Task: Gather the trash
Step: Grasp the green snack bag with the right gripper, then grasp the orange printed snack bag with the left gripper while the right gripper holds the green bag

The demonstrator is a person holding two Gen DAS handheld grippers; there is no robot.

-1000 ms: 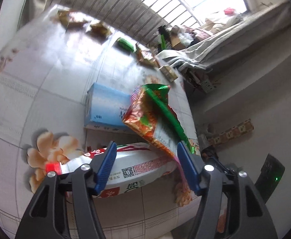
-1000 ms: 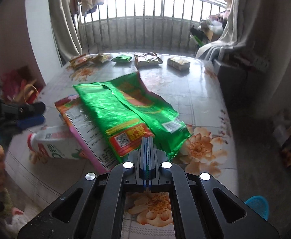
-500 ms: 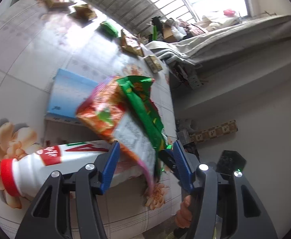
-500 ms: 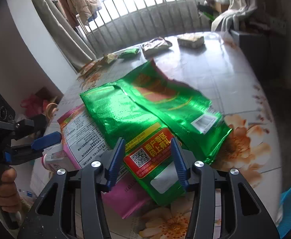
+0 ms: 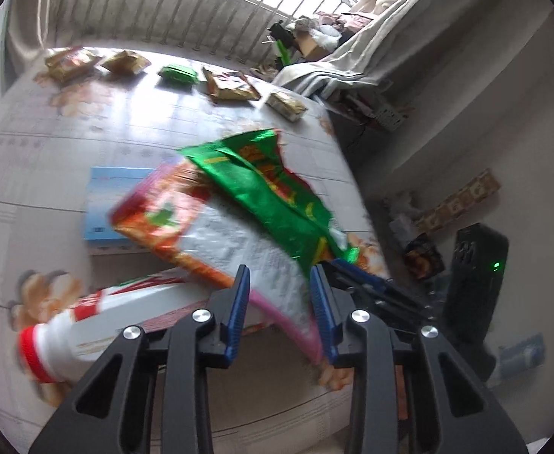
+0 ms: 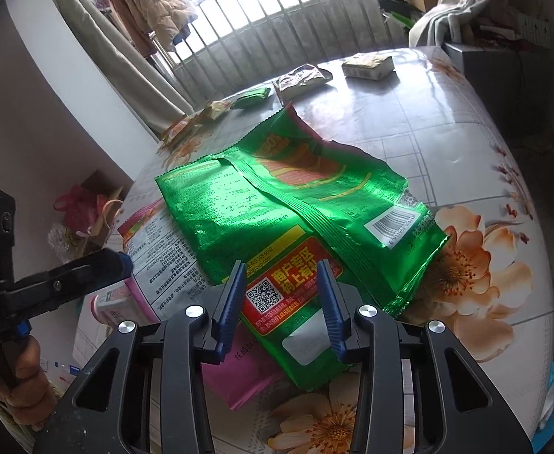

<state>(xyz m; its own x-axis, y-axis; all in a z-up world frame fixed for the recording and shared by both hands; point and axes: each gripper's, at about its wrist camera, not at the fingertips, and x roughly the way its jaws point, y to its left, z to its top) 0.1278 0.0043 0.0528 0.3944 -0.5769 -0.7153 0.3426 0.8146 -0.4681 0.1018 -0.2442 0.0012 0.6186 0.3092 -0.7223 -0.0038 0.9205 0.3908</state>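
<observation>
Two loose wrappers near the table's (image 6: 466,121) near edge: green wrapper (image 6: 277,204) atop red-pink wrapper (image 5: 216,242). One bottle (image 5: 99,321), one blue box (image 5: 106,189), five packets (image 5: 231,85) along the far edge.

Right gripper (image 6: 282,295), pressed together a second ago, now stands parted, closing, astride the green wrapper. Left gripper (image 5: 278,302) narrower than before, closing around the red-pink wrapper; contact unclear.

Setting: lived-in home, balcony-side room.
Floral-cloth table (image 6: 466,121), barred balcony window (image 6: 261,11) (padded jacket (image 6: 152,3) hanging), draped blanket (image 5: 371,49), household clutter.
</observation>
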